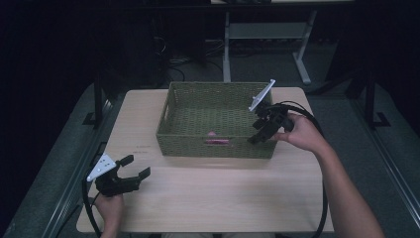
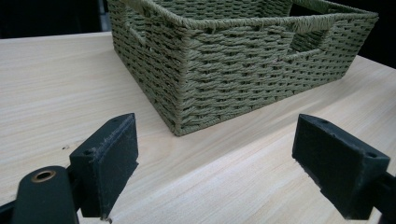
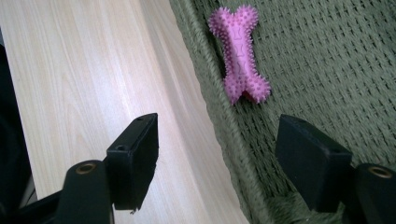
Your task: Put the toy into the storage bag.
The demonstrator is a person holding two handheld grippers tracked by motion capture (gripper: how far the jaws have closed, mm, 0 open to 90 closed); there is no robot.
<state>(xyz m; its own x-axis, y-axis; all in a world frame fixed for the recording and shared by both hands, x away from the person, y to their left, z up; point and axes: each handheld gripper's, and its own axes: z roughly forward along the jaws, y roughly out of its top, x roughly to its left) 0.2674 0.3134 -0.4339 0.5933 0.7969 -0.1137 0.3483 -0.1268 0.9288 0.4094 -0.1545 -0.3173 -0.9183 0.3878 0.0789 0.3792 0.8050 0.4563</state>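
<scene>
My right gripper (image 1: 258, 133) is spread over the green woven basket (image 1: 198, 99); the pink spiky rubber bone (image 3: 239, 53) lies inside, lower middle. It looks light and soft; I would pinch its narrow waist. My left gripper (image 1: 132, 167) is spread and empty.

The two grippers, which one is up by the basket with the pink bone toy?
The right gripper, held over the green basket's near right corner, jaws open above the pink bone toy. The left gripper sits away from it, near the table's front left.
</scene>
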